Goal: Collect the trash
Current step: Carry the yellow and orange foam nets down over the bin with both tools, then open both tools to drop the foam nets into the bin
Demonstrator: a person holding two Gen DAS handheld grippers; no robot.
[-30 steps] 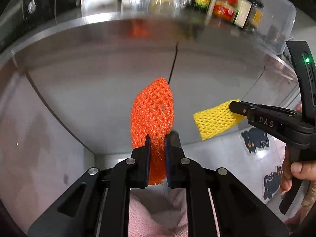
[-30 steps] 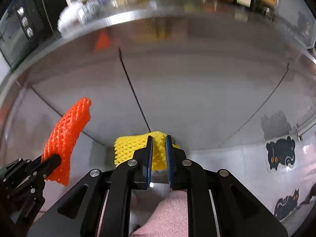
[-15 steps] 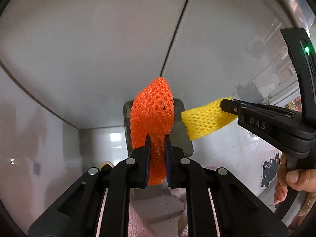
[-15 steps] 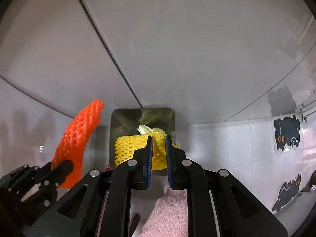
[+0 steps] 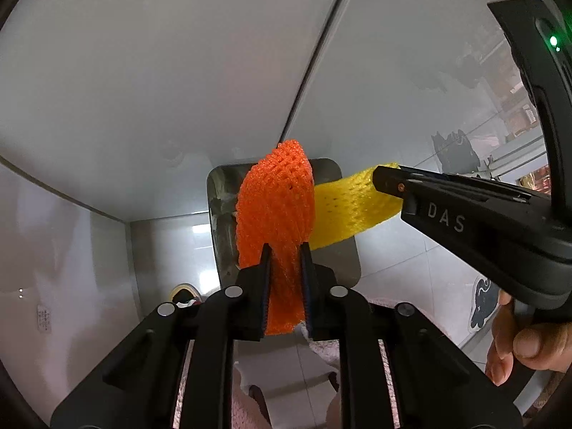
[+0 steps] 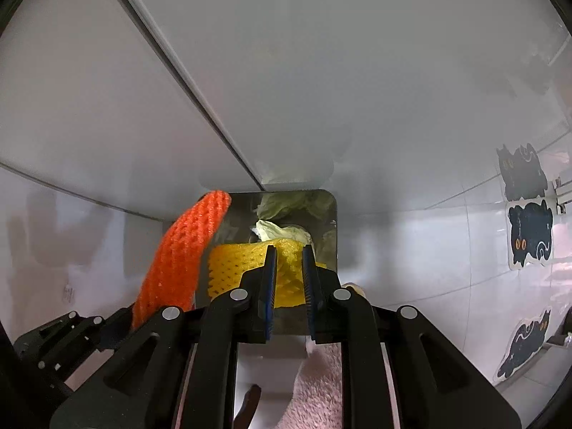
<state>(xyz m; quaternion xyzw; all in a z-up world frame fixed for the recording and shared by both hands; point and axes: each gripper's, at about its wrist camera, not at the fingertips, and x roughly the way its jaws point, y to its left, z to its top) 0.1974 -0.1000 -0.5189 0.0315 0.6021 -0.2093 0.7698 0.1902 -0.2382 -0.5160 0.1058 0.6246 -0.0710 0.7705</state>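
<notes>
An orange foam net (image 5: 275,207) stands between the pads of my left gripper (image 5: 286,250), whose jaws are opening while they still pinch it. My right gripper (image 6: 289,250) pinches a yellow foam net (image 6: 236,264) in the same way, its jaws opening too. Both nets hang over the open steel bin (image 6: 332,236), which holds crumpled pale trash (image 6: 282,232). In the left wrist view the right gripper (image 5: 379,178) comes in from the right with the yellow net (image 5: 346,211) behind the orange one. The orange net (image 6: 178,261) rises at the left in the right wrist view.
The bin (image 5: 343,243) stands on a pale tiled floor against white cabinet doors (image 6: 321,71). Black cat stickers (image 6: 529,232) lie on the floor to the right. Pink slippers (image 6: 321,375) show below the grippers. A hand (image 5: 529,346) holds the right gripper's handle.
Both grippers have sunk from counter height and tipped downward, so the counter left view and the bin came in under the nets. The jaws of both stand slightly wider.
</notes>
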